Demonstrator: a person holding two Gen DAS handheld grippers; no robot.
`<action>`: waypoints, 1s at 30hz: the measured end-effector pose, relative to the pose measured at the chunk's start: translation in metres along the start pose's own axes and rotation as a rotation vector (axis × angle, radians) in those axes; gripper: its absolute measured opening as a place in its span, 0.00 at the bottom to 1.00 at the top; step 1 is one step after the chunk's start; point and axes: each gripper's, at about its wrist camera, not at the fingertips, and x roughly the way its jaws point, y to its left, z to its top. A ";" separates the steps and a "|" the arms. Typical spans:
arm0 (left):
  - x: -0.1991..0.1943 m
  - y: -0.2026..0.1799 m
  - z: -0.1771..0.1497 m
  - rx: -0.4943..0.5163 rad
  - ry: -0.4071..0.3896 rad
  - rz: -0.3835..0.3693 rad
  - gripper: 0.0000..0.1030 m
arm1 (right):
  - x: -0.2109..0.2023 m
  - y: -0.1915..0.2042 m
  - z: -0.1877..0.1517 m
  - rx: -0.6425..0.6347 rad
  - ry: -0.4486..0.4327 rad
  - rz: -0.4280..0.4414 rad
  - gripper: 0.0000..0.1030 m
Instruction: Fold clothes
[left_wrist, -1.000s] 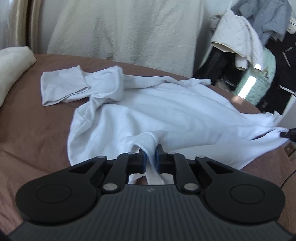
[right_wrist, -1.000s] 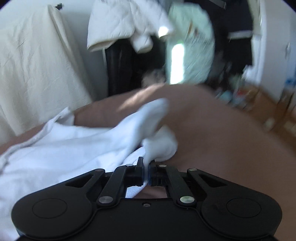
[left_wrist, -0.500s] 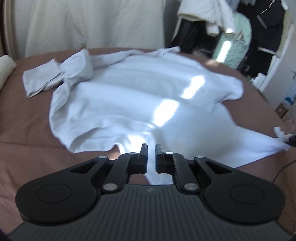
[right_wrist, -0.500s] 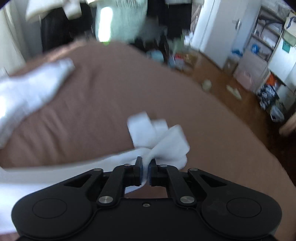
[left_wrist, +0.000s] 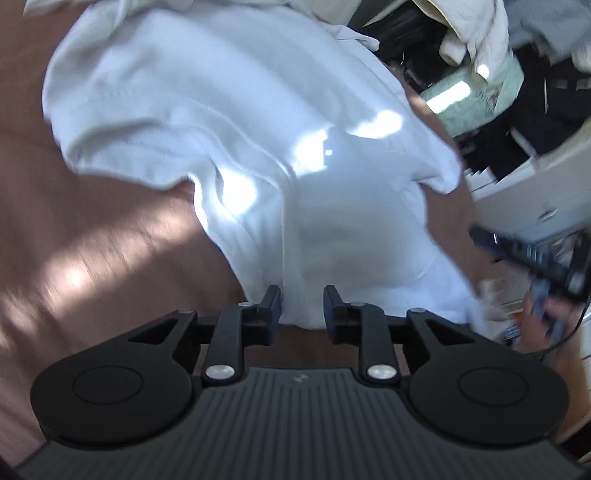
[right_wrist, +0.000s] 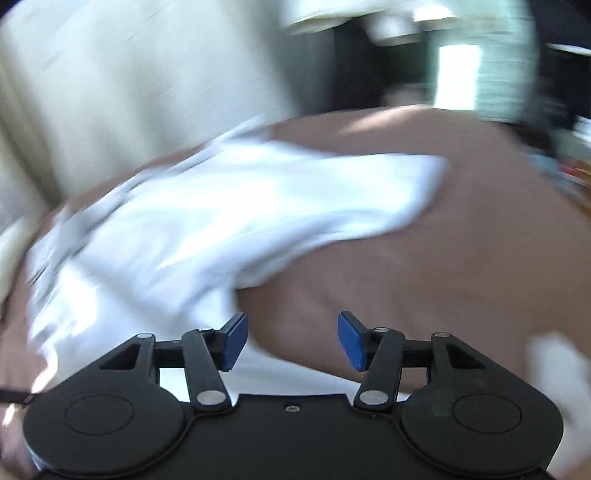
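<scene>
A white garment (left_wrist: 258, 129) lies spread on the brown bed sheet (left_wrist: 92, 258), with sun patches on it. My left gripper (left_wrist: 301, 306) hangs over its near hem. Its jaws are opening, the cloth lies behind the gap, and the pads do not press on it. In the right wrist view the same white garment (right_wrist: 221, 206) is blurred and fills the left half. My right gripper (right_wrist: 291, 341) is opening wide, its blue pads (right_wrist: 234, 343) apart, with only brown sheet (right_wrist: 443, 258) between them. White cloth runs under its left finger.
Hanging clothes and a pale green item (left_wrist: 472, 92) crowd the back right. A white cabinet (left_wrist: 535, 192) stands beside the bed. The right gripper's blurred black body (left_wrist: 535, 262) shows at the right edge. A cream drape (right_wrist: 129, 81) hangs behind the bed.
Both grippers were shut on white cloth and have let it go, and their jaws now stand apart. The garment has settled flatter on the bed. Both views have tipped downward.
</scene>
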 end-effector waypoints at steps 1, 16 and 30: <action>0.000 -0.005 0.000 0.042 -0.018 0.050 0.32 | 0.016 0.008 0.007 -0.047 0.036 0.025 0.58; 0.039 -0.016 -0.004 -0.012 -0.107 0.126 0.73 | 0.100 0.031 0.011 -0.015 0.149 0.126 0.58; -0.019 -0.080 -0.015 0.315 -0.310 0.391 0.06 | 0.034 0.041 0.001 -0.147 -0.130 0.074 0.04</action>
